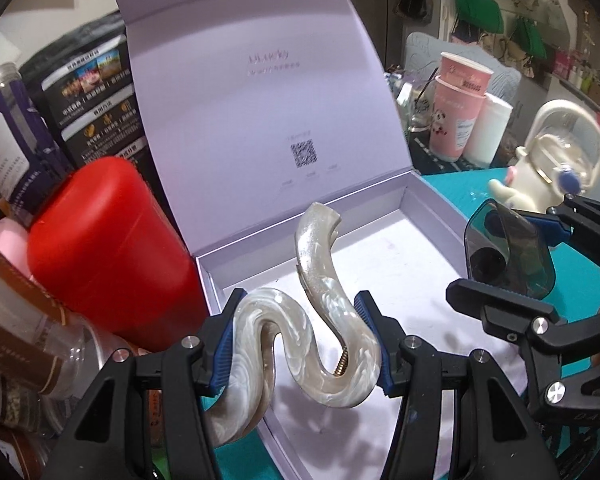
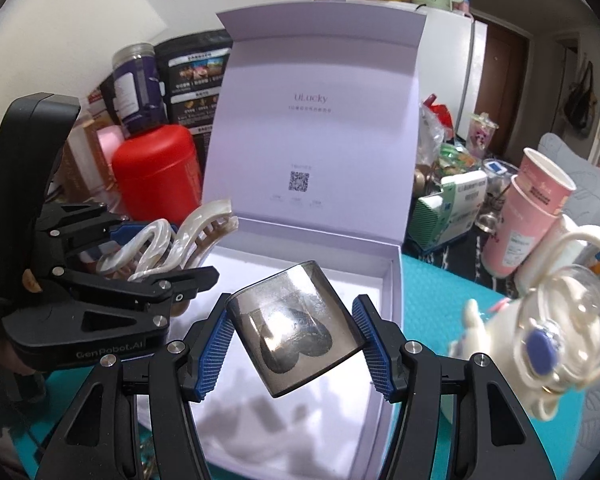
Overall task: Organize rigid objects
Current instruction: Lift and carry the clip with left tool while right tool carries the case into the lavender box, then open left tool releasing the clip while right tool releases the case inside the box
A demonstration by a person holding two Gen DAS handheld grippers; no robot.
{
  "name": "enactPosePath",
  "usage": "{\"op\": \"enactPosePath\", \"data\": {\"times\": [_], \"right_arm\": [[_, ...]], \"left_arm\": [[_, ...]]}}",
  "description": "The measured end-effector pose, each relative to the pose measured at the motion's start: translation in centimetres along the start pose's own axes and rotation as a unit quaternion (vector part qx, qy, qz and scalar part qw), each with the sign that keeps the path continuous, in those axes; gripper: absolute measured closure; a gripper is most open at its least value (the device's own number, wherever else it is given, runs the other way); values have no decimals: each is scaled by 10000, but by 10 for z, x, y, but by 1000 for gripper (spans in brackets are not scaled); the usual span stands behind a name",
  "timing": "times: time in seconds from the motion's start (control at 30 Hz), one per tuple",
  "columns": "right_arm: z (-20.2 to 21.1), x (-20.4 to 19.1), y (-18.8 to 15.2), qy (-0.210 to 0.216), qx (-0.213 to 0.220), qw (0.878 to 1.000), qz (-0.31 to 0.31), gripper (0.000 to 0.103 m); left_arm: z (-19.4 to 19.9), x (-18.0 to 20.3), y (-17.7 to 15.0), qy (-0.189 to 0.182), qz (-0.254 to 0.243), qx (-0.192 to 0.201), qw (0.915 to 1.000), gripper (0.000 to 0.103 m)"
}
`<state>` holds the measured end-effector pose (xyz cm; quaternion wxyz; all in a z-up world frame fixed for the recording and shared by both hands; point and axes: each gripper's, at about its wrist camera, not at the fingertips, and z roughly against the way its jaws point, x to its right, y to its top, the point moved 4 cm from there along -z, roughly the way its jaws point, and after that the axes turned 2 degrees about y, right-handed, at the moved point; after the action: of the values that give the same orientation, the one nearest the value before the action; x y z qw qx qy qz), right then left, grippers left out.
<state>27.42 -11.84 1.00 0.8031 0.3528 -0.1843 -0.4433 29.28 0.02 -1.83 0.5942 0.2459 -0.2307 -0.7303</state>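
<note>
Since the fisheye bent everything, the small print on the box lid [image 2: 316, 120] was unreadable; the left gripper [image 1: 306, 344] had its blue ribbed fingers [image 1: 223, 344] clamped on a wavy, pearly hair claw [image 1: 324, 304], its lower end cut off below; the right gripper [image 2: 296, 344] squeezed a smoky translucent cup [image 2: 296, 328] with a heart inside; both hung over the open lavender box [image 2: 396, 280] on the teal desk [image 2: 440, 292].

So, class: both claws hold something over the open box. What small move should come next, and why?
Probably lower the left claw until its hair clip nears the floor of the box, then release. The clip already hangs over the bare floor, and the right claw with its grey cup is beside it, not beneath.
</note>
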Motion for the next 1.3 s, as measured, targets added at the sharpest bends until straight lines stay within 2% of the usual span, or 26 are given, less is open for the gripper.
{"op": "enactPosePath", "data": {"times": [0.43, 0.63, 0.87, 0.93, 1.1, 1.17, 1.3], "right_arm": [[-48, 10, -7, 78, -399, 9992, -34, 43], [-56, 13, -12, 13, -495, 9988, -15, 43], [-58, 15, -15, -52, -537, 9985, -27, 42], [-56, 14, -17, -74, -540, 9985, -36, 38], [-50, 18, -18, -140, -512, 9985, -112, 30], [-48, 20, -19, -160, -515, 9985, -136, 27], [-42, 22, -21, -153, -517, 9984, -175, 27]], "left_arm": [[-38, 6, 1, 162, -99, -332, 9993, 49], [-44, 8, 0, 260, -158, -337, 9990, 49], [-48, 9, -1, 172, -129, -480, 9986, 49], [-48, 11, -1, 183, -136, -495, 9985, 48], [-45, 10, -1, 277, -88, -464, 9985, 30], [-42, 10, 1, 257, -84, -426, 9987, 30], [-34, 12, 3, 235, -88, -368, 9990, 30]]}}
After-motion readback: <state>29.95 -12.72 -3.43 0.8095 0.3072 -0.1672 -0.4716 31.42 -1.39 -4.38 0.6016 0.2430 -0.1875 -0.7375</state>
